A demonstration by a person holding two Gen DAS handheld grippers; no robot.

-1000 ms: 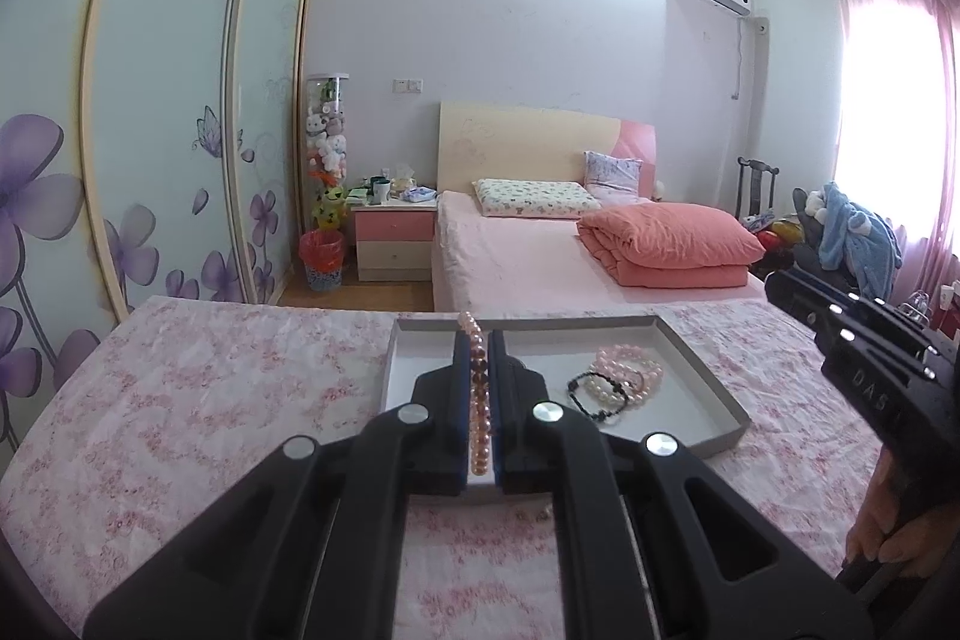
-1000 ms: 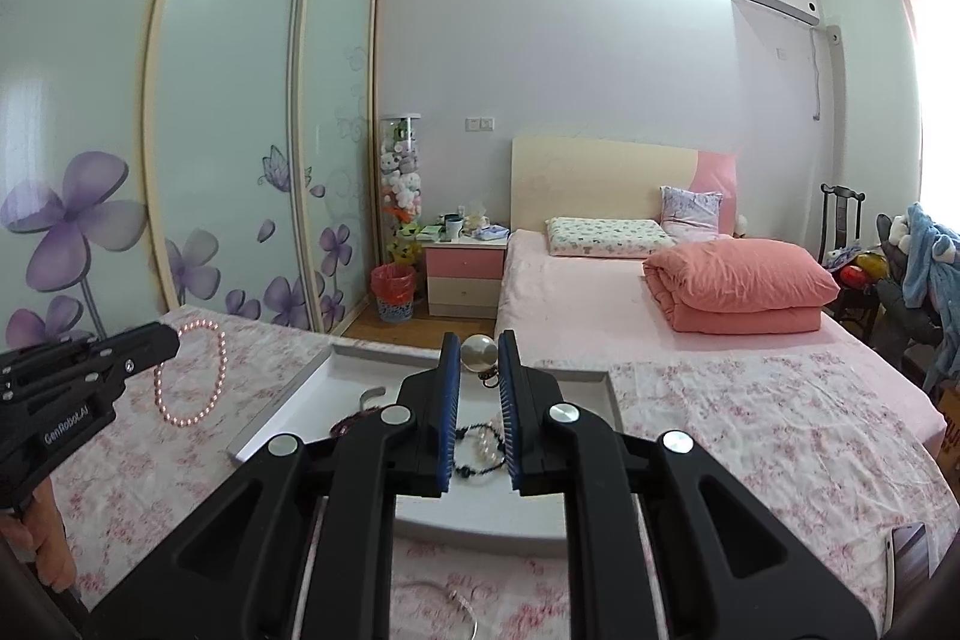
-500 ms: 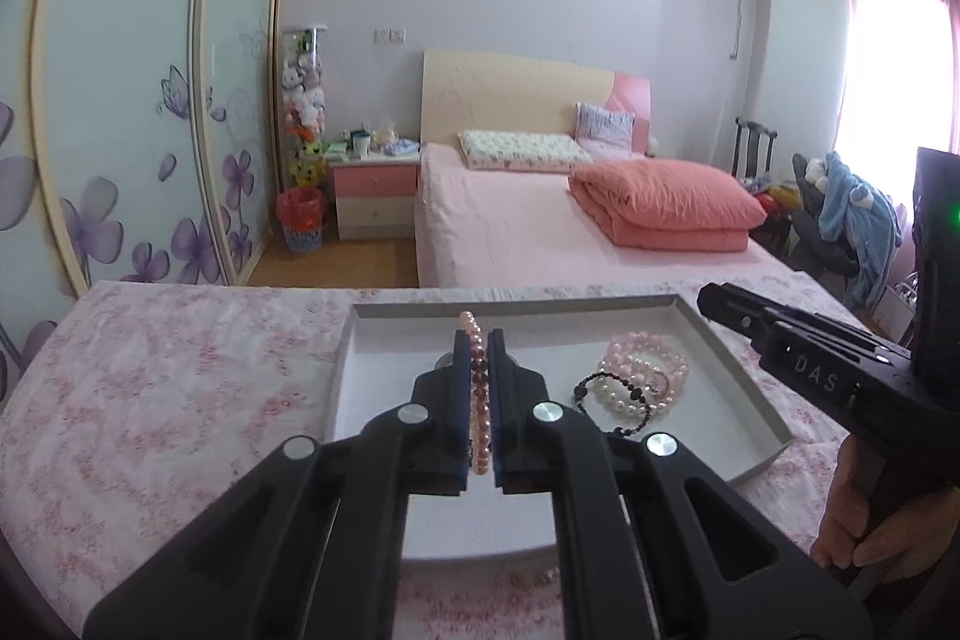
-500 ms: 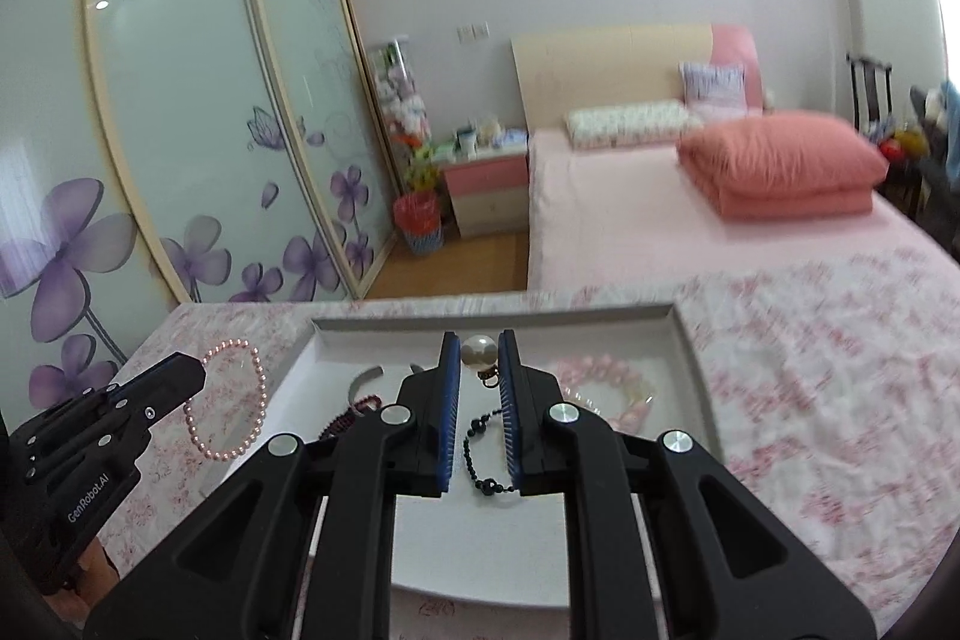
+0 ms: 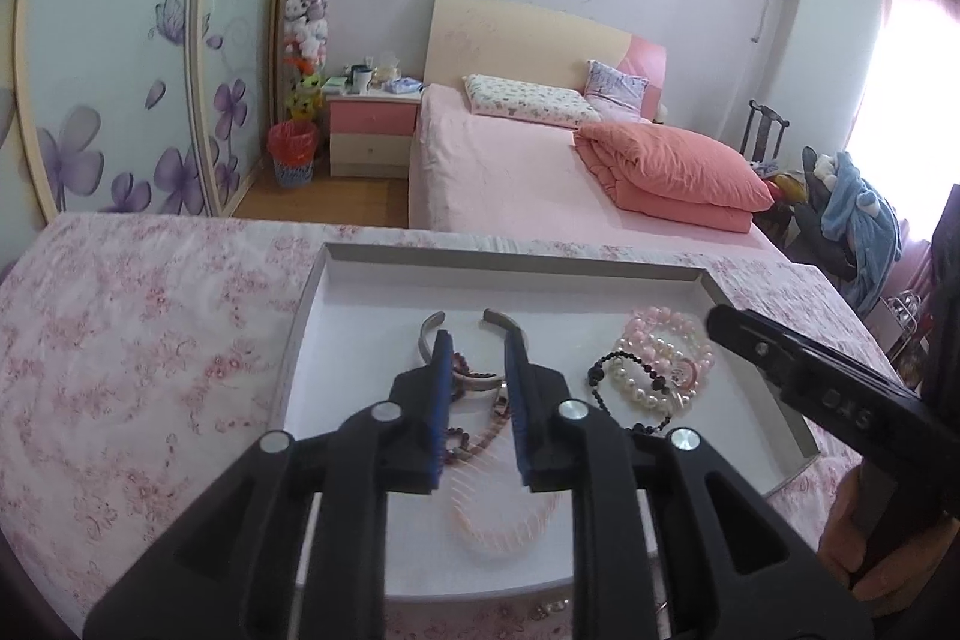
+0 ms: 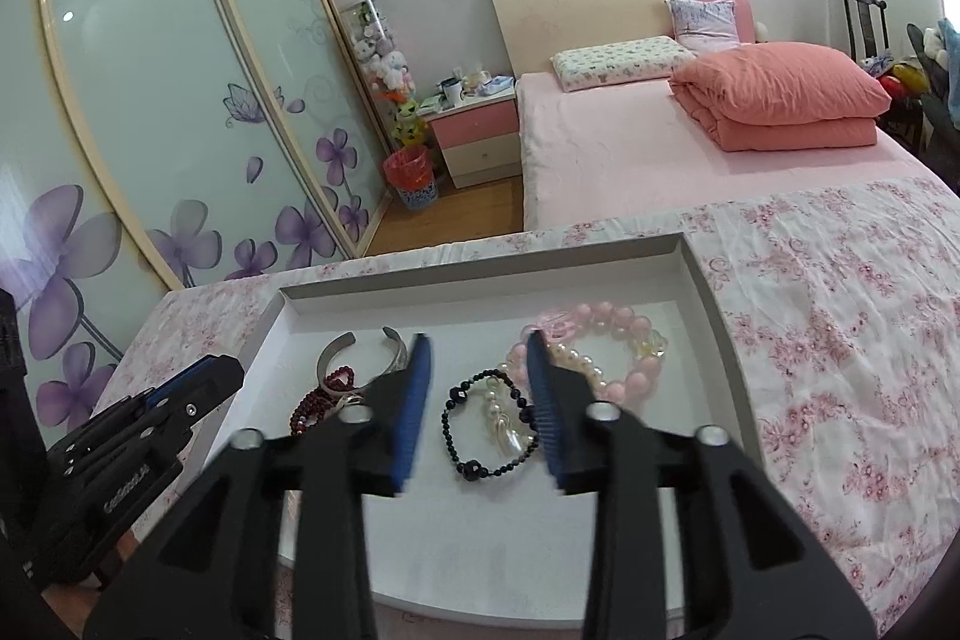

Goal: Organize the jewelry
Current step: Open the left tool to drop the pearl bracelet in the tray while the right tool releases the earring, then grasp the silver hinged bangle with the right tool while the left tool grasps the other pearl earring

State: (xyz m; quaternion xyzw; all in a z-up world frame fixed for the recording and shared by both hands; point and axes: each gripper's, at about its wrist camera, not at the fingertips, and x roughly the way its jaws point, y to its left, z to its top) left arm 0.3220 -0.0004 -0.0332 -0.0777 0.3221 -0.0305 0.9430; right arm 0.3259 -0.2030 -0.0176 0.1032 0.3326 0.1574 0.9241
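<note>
A white tray with a grey rim (image 5: 510, 259) (image 6: 480, 280) lies on a pink flowered cloth. My left gripper (image 5: 477, 343) hangs over its left half, jaws opening. Under its gap lie a pink bead bracelet (image 5: 480, 439) and a silver cuff bangle (image 5: 435, 325), and the pads press on neither. My right gripper (image 6: 478, 340) is over the tray's middle, jaws also opening. A black bead bracelet (image 6: 462, 451) and a pearl piece (image 6: 507, 427) lie below its gap, untouched. Pink and pearl bracelets (image 6: 606, 346) (image 5: 666, 358) sit at the right.
A pink comb (image 5: 498, 526) lies at the tray's near edge, and a dark red bead string (image 6: 315, 403) beside the cuff. Each gripper shows in the other's view: the right one (image 5: 810, 388), the left one (image 6: 150, 418). A hand (image 5: 864, 550) holds the right one. A bed stands beyond.
Both grippers came down and closer over the tray. The left one's jaws parted and let go the pink bead bracelet. The right one's jaws parted and let go the pearl piece.
</note>
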